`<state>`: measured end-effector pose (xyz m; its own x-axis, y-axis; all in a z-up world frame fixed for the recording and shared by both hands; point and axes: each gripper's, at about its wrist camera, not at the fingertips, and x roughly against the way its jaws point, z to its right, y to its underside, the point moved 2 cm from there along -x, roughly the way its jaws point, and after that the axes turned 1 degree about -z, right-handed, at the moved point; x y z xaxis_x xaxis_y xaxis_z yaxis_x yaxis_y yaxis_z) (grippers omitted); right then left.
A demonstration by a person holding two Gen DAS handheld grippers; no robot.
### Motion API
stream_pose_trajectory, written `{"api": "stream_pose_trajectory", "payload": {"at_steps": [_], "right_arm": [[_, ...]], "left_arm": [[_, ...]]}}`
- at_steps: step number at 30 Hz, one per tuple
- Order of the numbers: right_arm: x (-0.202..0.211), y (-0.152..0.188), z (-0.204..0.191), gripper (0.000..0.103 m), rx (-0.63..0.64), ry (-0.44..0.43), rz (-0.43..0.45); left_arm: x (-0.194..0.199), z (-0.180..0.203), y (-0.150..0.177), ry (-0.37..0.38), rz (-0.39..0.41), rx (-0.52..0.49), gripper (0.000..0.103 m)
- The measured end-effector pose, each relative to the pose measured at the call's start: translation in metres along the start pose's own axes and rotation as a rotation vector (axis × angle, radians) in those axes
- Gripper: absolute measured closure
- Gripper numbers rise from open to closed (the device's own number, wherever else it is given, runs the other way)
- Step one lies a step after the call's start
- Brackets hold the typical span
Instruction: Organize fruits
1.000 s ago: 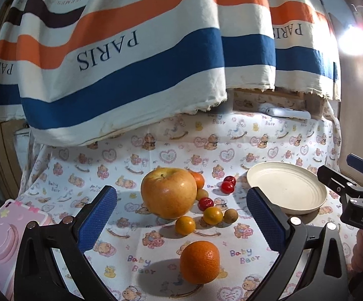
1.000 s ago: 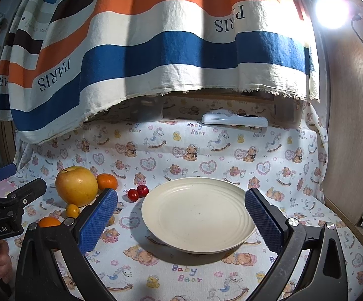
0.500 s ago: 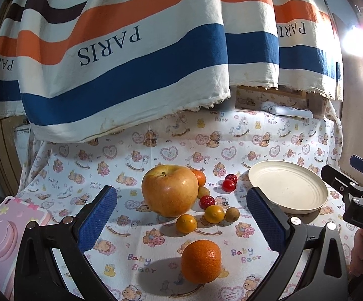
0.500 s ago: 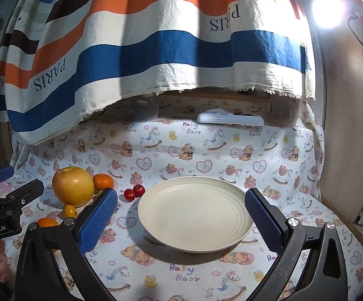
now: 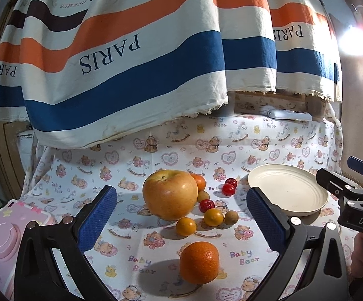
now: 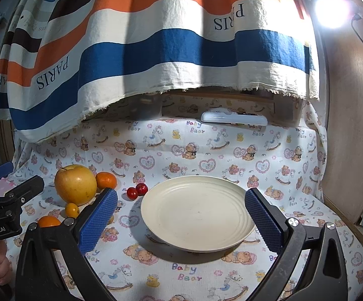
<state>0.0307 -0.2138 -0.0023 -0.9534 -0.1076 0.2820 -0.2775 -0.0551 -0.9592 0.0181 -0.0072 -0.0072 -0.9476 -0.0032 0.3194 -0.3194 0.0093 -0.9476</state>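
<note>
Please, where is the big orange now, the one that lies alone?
In the left wrist view the big orange lies low in the centre on the bear-print cloth, apart and nearer the camera than the apple and two small yellow-orange fruits.

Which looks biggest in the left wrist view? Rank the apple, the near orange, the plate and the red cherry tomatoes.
1. Plate
2. Apple
3. Near orange, closest to the camera, so it may look oversized
4. Red cherry tomatoes, all alike
</note>
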Motion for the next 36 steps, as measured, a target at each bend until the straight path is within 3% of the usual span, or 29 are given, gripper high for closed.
{"api": "stream_pose_trajectory", "payload": {"at_steps": [7, 19, 26, 32, 36], "right_arm": [[0.007, 0.001, -0.001, 0.001, -0.001, 0.004, 0.007], [0.003, 0.000, -0.001, 0.001, 0.002, -0.003, -0.002], [0.001, 0.000, -0.002, 0.001, 0.001, 0.000, -0.004], [0.004, 0.001, -0.001, 0.001, -0.007, 0.014, 0.002], [0.003, 0.001, 0.001, 0.001, -0.010, 0.006, 0.006]], "left_arm": [[-0.001, -0.012, 0.000, 0.002, -0.006, 0.051, 0.000], [0.008, -0.003, -0.001, 0.006, 0.039, 0.010, 0.000], [0.007, -0.009, -0.006, 0.038, -0.029, 0.060, 0.000], [0.013, -0.016, -0.013, 0.021, -0.012, 0.076, 0.000], [0.014, -0.017, -0.017, 0.006, -0.044, 0.062, 0.000]]}}
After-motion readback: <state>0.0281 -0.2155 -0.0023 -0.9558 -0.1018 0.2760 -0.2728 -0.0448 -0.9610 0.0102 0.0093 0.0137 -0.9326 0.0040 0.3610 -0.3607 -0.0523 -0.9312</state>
